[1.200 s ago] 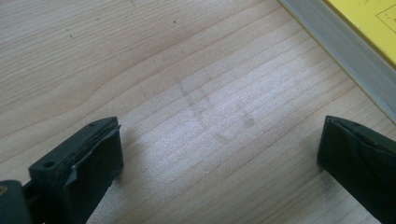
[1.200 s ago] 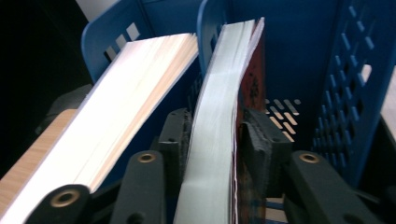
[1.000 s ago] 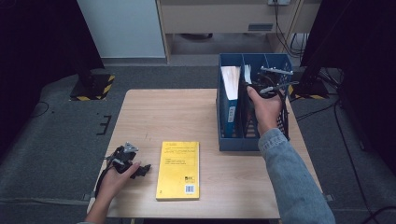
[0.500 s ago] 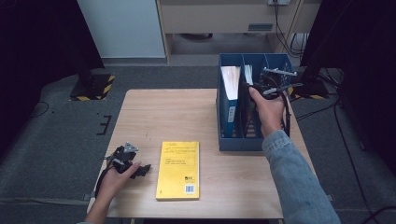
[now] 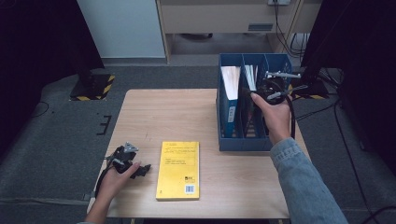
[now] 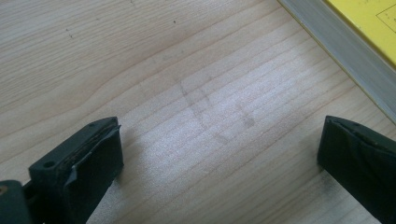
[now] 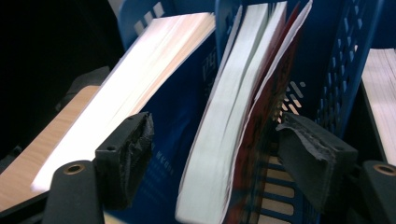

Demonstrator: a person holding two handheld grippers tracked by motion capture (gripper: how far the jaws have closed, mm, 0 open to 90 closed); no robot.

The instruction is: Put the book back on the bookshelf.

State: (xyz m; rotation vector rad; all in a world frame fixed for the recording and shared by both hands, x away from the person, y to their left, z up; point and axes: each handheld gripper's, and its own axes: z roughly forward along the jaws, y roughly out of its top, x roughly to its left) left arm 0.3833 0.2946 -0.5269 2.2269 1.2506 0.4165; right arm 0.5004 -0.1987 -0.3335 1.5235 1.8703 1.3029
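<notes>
Dark grey carpet surrounds a light wooden table, and on its far right part stands a blue file organiser with three upright compartments, the landmark for everything else. Over the organiser's middle compartment a hand holds the right gripper, its jaws spread wide with a standing book between them, neither pad touching it. That book leans slightly, shows a thick pale block of pages and a red cover on the side toward the perforated blue divider; its spine and title are hidden and its lower part is cut off at the bottom of the right gripper view. In the organiser's left compartment leans a blue-covered book with a white page edge, its printed lettering too blurred to read. A white page edge is also seen in the right compartment, cropped by the frame. Left of the organiser and nearer the person, a yellow paperback lies flat on the table, barcode at its near corner. Farther left again, close to the table's near left corner, a hand rests the left gripper on the wood, jaws apart over bare grain with nothing between them, the yellow paperback's edge just beyond one jaw.
</notes>
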